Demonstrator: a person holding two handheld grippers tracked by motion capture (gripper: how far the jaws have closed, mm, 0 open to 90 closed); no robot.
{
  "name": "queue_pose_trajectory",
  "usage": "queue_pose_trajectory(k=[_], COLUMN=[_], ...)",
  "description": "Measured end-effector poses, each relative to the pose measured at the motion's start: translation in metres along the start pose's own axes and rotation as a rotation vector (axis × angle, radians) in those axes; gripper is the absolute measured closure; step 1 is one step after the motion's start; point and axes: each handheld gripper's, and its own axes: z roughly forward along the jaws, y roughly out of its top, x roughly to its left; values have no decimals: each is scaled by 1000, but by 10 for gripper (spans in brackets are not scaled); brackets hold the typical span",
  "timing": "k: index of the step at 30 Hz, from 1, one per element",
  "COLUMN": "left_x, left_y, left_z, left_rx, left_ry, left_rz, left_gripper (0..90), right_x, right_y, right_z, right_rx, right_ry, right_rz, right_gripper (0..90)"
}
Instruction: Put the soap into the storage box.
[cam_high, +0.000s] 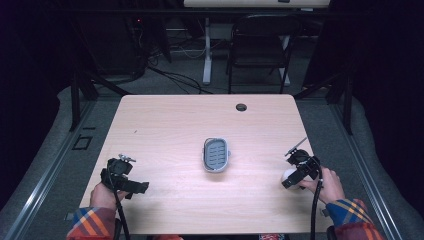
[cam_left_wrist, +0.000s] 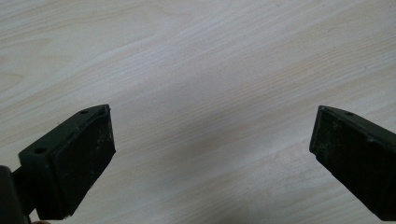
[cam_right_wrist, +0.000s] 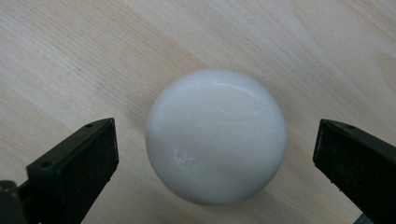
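The white ball (cam_right_wrist: 215, 136) is being lined up by the right gripper (cam_right_wrist: 215, 154), whose jaws are being held wide apart, one on either side of it and neither touching. In the high view the ball (cam_high: 288, 175) is lying on the worktop (cam_high: 165, 120) at the near right, just under the right gripper (cam_high: 295, 176). Nothing is being gripped yet, so the work is judged to be at its start: the ball is yet to be clamped and lifted. Where it is meant to go cannot be told; the grey tray (cam_high: 216, 154) at the middle of the worktop, well apart from the ball, is the likeliest place.

The left gripper (cam_high: 131, 186) is being kept at the near left, its jaws also spread, with bare wood between them in the left gripper view (cam_left_wrist: 212, 154).

The worktop is pale wood grain with a round cable hole (cam_high: 241, 107) near the far edge. Beyond it, a dark chair (cam_high: 257, 47) and loose cables (cam_high: 175, 75) are being shown on a grey floor, in a dim room.
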Motion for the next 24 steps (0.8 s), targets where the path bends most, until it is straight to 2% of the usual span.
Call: queue_pose_trajectory(k=[3,4,7,8,11,13,15,17,18,20,22,23,24], left_x=[0,0,0,-1,-1,-1,-1,-1,-1,-1,-1,-1,-1], left_y=[0,0,0,0,0,0,0,0,0,0,0,0,0], left_z=[0,0,0,0,0,1,1,1,1,1,1,1,1], left_rx=[2,3,1,5,3,4,4,5,5,6,9,9,9], left_ry=[-1,-1,-1,-1,-2,-3,-4,-4,-4,-4,-5,-5,-5], left_rz=[4,4,4,8,5,4,7,7,7,8,11,8,8], left_gripper=[0,0,0,0,0,0,0,0,0,0,0,0,0], right_x=[-2,-1,1,-1,0,1,0,0,1,-1,0,4,4], right_y=[3,2,1,3,3,2,4,3,1,4,4,1,1], right_z=[3,5,5,3,4,7,5,6,9,4,6,12,12], right_rx=[11,-13,-22,9,16,-1,38,31,-3,65,45,-28,-28], right_ry=[8,16,9,13,6,-1,-14,-8,-2,-14,-8,4,4], right_rz=[-12,7,11,-20,-22,-3,-29,-22,5,-50,-36,20,20], right_gripper=[3,14,58,96,138,148,178,188,192,207,217,218,218])
